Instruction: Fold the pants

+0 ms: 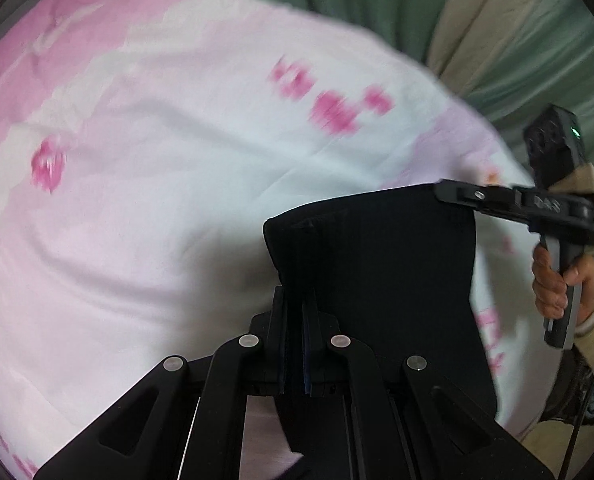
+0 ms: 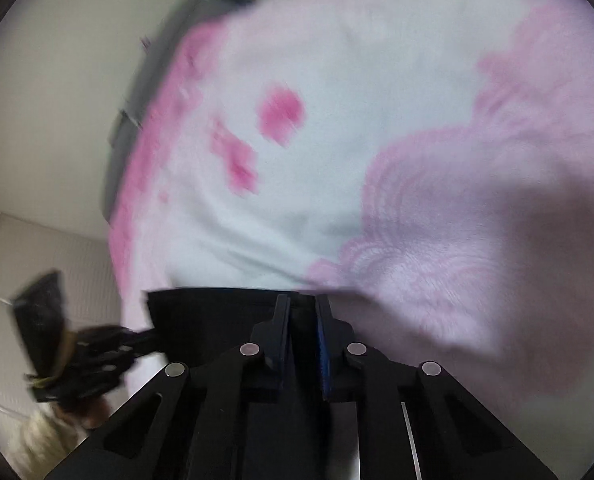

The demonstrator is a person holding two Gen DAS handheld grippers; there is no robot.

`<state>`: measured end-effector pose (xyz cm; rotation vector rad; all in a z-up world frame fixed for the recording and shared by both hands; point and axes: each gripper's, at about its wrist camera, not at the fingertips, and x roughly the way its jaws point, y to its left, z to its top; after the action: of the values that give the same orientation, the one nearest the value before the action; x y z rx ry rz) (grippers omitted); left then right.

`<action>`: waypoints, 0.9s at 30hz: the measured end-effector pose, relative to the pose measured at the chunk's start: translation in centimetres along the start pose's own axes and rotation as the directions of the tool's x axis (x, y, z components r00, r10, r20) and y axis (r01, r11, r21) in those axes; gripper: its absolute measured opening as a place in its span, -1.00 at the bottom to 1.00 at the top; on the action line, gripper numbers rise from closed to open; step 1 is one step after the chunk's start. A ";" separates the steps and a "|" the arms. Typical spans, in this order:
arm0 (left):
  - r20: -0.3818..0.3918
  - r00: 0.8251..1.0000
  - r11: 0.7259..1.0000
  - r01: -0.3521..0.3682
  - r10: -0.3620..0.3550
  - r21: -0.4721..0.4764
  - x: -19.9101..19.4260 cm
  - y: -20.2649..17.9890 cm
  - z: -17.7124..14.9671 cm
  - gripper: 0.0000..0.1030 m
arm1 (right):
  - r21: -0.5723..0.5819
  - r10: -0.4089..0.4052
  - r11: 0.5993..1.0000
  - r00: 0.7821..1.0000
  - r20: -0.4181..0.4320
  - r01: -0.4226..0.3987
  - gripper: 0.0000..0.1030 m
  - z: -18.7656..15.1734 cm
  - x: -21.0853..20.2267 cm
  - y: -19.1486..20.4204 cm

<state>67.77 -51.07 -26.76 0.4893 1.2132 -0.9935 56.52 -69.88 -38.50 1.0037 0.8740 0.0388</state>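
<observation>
I have each hand-held gripper, left and right, clamped on the black pants above the pink blanket; I'd keep the edge taut, lowering evenly.

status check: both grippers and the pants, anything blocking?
Left gripper shut on black pants. Right gripper shut on the other corner. Pants held up over pink blanket. No obstruction seen; views blurred.

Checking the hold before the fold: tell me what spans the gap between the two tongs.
Only the black pants: the left wrist view shows them stretched from the left tongs to the right tongs, above the pink blanket.
</observation>
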 end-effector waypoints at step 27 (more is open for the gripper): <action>0.133 0.989 0.987 -0.044 0.064 -0.153 -17.3 5.3 -26.6 -0.38 | -0.568 -0.039 0.818 0.979 -0.202 -0.085 -0.75 -33.7 -8.7 30.8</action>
<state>57.30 -21.33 -20.15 0.3289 1.1350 -0.8684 39.45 -31.77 -18.08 0.4383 0.9585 0.4152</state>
